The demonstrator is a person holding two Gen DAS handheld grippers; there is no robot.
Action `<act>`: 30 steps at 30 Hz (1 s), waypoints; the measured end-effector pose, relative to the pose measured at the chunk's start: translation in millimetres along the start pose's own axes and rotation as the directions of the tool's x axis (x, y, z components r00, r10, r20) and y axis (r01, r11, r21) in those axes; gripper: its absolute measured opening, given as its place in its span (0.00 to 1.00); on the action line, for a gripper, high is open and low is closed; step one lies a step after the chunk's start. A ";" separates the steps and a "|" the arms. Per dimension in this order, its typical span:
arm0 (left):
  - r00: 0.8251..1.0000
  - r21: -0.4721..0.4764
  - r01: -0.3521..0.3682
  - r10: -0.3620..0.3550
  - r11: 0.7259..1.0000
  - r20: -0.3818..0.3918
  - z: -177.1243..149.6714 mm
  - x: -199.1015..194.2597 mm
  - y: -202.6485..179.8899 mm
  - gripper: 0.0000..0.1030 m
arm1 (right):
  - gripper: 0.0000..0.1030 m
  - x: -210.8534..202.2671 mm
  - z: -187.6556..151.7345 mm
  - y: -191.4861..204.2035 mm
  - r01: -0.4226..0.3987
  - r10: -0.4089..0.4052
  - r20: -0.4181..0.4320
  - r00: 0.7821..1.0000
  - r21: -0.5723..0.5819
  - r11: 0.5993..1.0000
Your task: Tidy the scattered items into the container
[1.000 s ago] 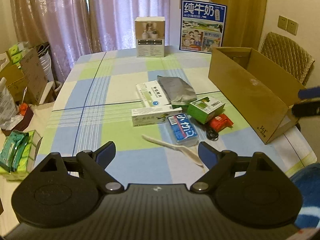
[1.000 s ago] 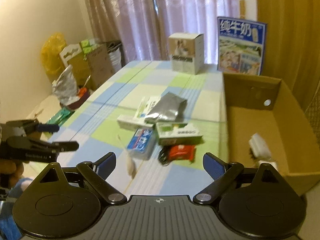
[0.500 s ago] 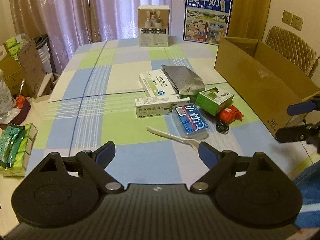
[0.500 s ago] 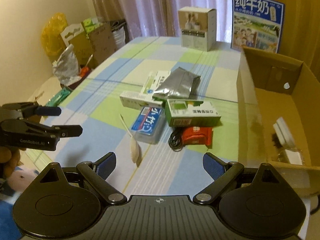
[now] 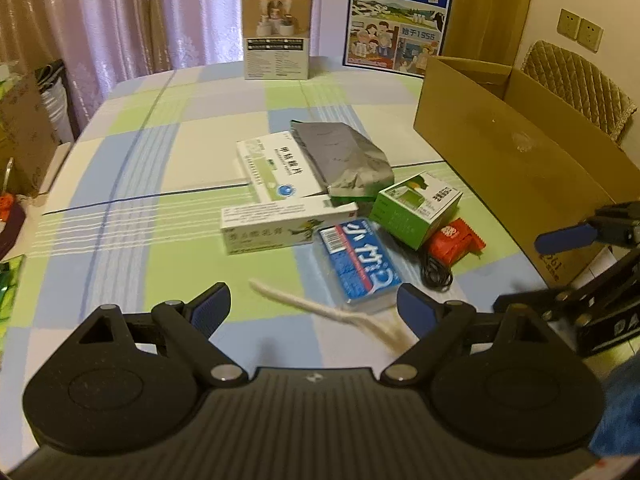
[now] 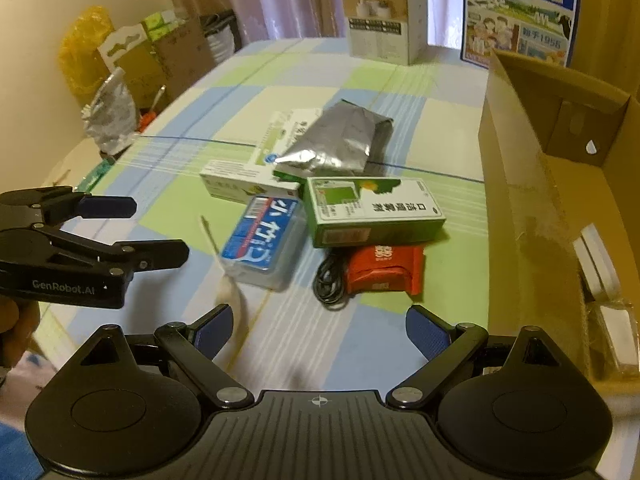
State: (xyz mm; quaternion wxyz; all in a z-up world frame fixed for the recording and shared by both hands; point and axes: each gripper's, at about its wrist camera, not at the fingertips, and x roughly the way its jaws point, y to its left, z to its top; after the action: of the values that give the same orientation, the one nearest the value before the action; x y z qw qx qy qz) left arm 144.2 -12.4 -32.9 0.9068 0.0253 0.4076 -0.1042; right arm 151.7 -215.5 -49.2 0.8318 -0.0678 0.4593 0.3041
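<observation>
Plainly, the far poster [image 5: 400, 16] reads 纯牛奶, and the left gripper [image 6: 156, 228], spread wide and empty, reads GenRobot.AI. Both views sit closer to the pile than a second ago. Right, the carton [image 6: 520, 152] holds white items [image 6: 600, 264]. The right gripper [image 6: 320, 330] gapes wide, empty, near the red packet [image 6: 384, 268]; the blue pack [image 5: 360, 264], green box [image 5: 416, 208] and spoon [image 5: 320, 308] lie mid-table.

Both wrist views look forward and down over the checked table [image 5: 132, 168] from its near edge. They share the item cluster at centre frame and the cardboard box [image 6: 532, 184] at right.
</observation>
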 end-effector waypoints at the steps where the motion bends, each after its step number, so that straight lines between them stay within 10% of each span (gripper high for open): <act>1: 1.000 0.000 0.007 -0.007 1.000 -0.001 1.7 5.3 -1.7 0.85 | 0.88 3.6 0.7 -2.1 -0.001 0.001 -0.004 1.000 0.004 1.000; 17: 0.996 -0.007 0.085 -0.085 0.996 -0.038 18.7 70.1 -12.7 0.84 | 0.88 39.5 0.9 -24.2 0.039 -0.039 -0.004 0.999 0.035 0.999; 30: 0.993 0.035 0.082 -0.079 0.996 -0.092 17.3 90.4 -12.9 0.57 | 0.88 62.4 4.9 -32.9 0.042 -0.042 0.015 0.999 0.021 0.999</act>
State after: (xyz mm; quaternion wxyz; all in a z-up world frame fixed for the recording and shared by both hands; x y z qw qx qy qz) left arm 212.6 -42.5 -88.2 0.8819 0.0310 0.4468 -0.1474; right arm 198.5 -212.5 -102.1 0.8421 -0.0667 0.4546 0.2825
